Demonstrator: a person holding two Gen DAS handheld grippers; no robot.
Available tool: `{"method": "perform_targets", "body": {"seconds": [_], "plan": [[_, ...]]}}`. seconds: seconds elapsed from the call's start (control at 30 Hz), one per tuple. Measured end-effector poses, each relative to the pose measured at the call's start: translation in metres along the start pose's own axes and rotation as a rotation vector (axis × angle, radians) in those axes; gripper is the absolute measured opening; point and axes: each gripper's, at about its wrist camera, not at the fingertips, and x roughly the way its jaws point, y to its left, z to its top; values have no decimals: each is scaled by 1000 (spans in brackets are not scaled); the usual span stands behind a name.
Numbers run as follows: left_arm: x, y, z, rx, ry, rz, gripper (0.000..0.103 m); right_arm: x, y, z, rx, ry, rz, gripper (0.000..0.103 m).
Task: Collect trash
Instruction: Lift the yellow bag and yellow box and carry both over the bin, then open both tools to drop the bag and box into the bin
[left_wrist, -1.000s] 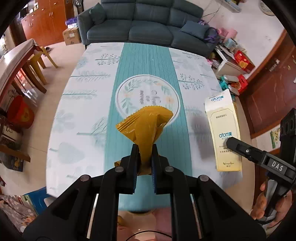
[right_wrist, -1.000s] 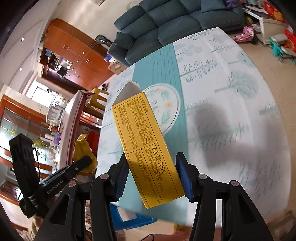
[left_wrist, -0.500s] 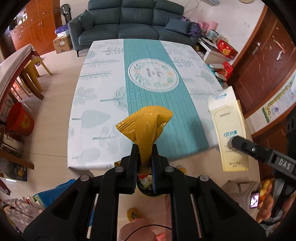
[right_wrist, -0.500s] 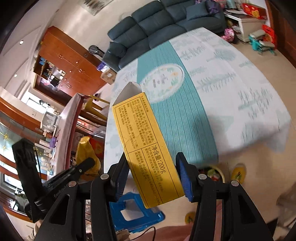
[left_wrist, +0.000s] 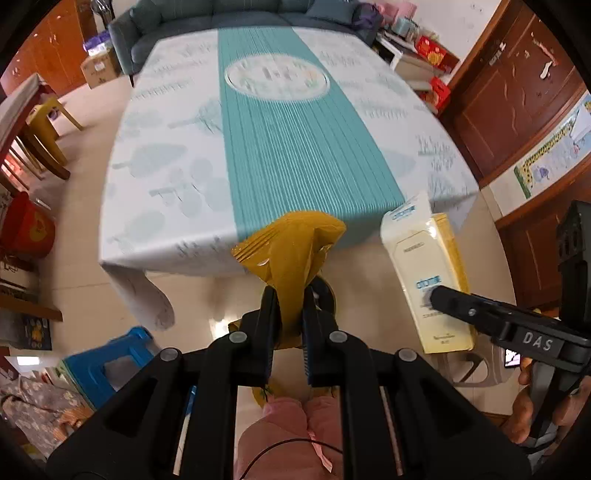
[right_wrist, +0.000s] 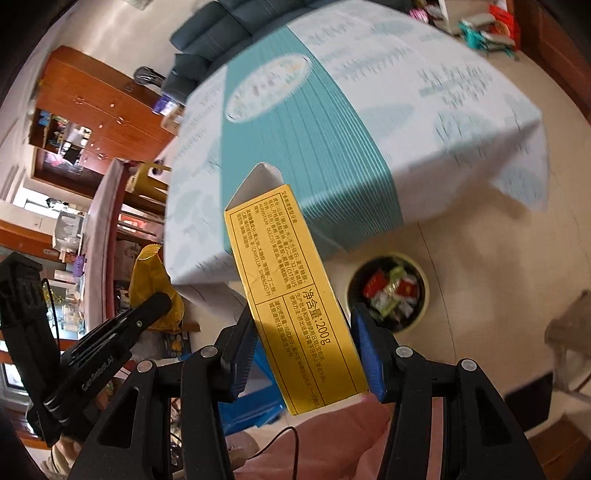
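Gripping a yellow wrapper (left_wrist: 291, 254) in our left gripper (left_wrist: 289, 325) and a yellow carton (right_wrist: 291, 295) in our right gripper (right_wrist: 303, 354), we risk dropping either beside the trash bin (right_wrist: 424, 280) on the floor near the table (left_wrist: 159, 155)

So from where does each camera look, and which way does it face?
Left wrist: sits on the left tongs, looks steeply down past the yellow wrapper at the table; pink-clothed legs show.
Right wrist: sits on the right tongs, looks down past the yellow box toward the trash bin.
Shared: table, wrapper, box.
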Motion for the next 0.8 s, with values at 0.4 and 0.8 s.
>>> {"method": "perform_targets", "body": {"seconds": [0.4,0.8], "plan": [[162,-27,-54,-87,120,1,10,127,-119,-32,139,128,-15,50],[343,-45,-90,-15,195,74,10,279,-221,-57,243,158,-46,51]]}}
